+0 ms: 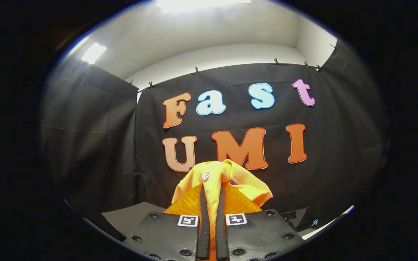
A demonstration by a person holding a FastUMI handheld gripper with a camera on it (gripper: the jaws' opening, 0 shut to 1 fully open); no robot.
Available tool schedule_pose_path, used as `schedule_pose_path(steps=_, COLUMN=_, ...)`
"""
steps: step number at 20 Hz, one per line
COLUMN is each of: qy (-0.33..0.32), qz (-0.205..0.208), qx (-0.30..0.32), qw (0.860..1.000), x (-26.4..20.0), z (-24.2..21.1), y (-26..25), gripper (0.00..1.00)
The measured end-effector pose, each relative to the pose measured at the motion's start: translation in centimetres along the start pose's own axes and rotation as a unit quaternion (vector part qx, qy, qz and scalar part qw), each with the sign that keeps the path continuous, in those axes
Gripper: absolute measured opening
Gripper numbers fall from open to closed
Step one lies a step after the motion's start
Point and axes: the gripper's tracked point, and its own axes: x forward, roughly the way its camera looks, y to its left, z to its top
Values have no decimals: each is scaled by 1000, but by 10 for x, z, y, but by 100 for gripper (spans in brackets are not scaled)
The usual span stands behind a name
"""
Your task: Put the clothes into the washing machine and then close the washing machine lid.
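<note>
A yellow-orange garment (220,181) with a small white button bunches up between my two fingers (204,214), lifted high in front of the black booth wall. My gripper (212,188) is shut on the cloth: both black finger pads press a narrow fold of it, and the rest spills out over the fingertips and droops to the right. An orange ribbed part of the garment fans out behind the fingers.
A grey flat surface (132,217) shows low beside the left finger, and a dark panel with a white edge (325,226) sits low past the right finger. Black cloth walls stand ahead and on both sides, with a white ceiling above.
</note>
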Motion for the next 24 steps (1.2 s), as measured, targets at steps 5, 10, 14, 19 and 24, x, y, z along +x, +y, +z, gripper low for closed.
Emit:
schedule_pose_path(steps=5, qy=18, qz=-21, qx=-10, qw=1000, x=9, z=-48, y=-37, gripper=14)
schedule_pose_path(steps=10, qy=44, qz=-28, qx=0, qw=999, x=22, z=-105, y=-68, gripper=14)
schedule_pose_path(steps=14, qy=75, qz=-35, qx=1, qw=997, x=30, z=-154, y=-91, gripper=14)
schedule_pose_path(steps=19, qy=123, qz=-42, qx=15, qw=991, x=40, z=-219, y=-117, gripper=14)
schedule_pose_path(steps=24, qy=165, qz=-56, qx=24, qw=984, x=38, z=-289, y=-145, gripper=14)
